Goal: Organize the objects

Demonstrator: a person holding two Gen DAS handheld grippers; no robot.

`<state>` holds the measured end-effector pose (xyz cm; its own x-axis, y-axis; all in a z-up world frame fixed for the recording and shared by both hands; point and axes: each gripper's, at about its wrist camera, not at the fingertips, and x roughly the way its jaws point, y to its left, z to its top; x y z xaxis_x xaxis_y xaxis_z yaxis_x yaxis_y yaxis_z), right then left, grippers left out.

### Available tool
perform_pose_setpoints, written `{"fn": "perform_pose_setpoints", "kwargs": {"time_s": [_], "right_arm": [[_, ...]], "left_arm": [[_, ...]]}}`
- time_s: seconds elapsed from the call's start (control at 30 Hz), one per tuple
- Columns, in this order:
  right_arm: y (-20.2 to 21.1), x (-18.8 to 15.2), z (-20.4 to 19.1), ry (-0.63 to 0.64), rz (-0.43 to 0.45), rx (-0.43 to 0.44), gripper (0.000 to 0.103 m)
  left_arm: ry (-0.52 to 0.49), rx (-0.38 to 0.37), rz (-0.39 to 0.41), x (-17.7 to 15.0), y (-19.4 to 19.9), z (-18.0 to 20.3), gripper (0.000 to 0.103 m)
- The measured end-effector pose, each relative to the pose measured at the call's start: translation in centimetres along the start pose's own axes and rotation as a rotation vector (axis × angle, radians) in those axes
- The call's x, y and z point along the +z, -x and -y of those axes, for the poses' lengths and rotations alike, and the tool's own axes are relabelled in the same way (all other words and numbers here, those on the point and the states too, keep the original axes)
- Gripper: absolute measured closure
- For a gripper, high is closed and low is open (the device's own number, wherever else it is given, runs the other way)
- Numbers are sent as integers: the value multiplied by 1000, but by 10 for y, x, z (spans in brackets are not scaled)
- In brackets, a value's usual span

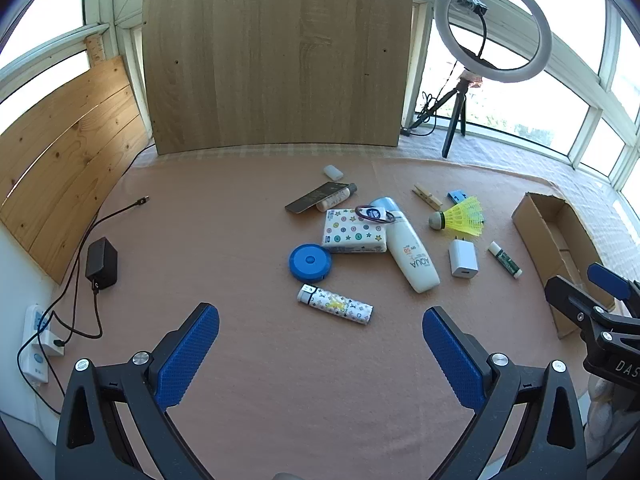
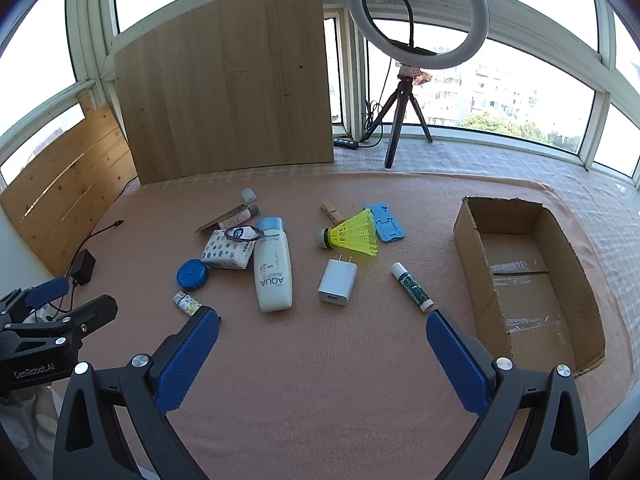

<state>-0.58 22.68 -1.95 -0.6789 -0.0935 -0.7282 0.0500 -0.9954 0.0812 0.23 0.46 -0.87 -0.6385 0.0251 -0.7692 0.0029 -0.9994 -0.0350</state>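
Nothing has been picked up, so this reads as the very start of the sorting: the left gripper (image 1: pixel 320 356) and the right gripper (image 2: pixel 322 356) both hang above the bare near part of the pink cloth (image 2: pixel 320 400), jaws spread wide and holding nothing. The things to tidy lie loose in the middle of the cloth: the lotion bottle (image 2: pixel 273 268) rests against the tissue pack (image 2: pixel 227 254), with the blue disc (image 2: pixel 192 275) and patterned tube (image 1: pixel 335 304) just nearer, the white charger (image 2: pixel 338 282) and green stick (image 2: pixel 412 286) to the right, and the shuttlecock (image 2: pixel 352 234), peg (image 2: pixel 331 211) and blue stand (image 2: pixel 385 222) beyond. The open box (image 2: pixel 528 280), empty as far as can be seen, sits at the right edge of the cloth and is the likely place for them. The next move probably calls for the right gripper to drop onto the stick or charger, the nearest pieces to it, closing across the narrow side. There is open room in front of both grippers; the box's near wall and the table's right edge close behind it need care when carrying across, and cables (image 1: pixel 76 292) crowd the left side
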Motion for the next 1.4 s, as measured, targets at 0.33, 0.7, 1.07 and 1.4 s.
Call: {"fn": "perform_pose_setpoints", "kwargs": {"time_s": [0.33,0.7,1.07,1.4], "right_arm": [[-1,1,0,3,-7,-6,0],[-4,-1,0,-8,-17,-4,0],[-4,-1,1,-12,-25,1,0],[-5,-3,2,-18,-29,3,0]], "left_arm": [[3,1,4,-1,2,-1,0],[4,-2,3,-2,1,-2,0],[3,-5,2,-4,-1,-2,0],[3,-5,0,-3,-1,-1,0]]}}
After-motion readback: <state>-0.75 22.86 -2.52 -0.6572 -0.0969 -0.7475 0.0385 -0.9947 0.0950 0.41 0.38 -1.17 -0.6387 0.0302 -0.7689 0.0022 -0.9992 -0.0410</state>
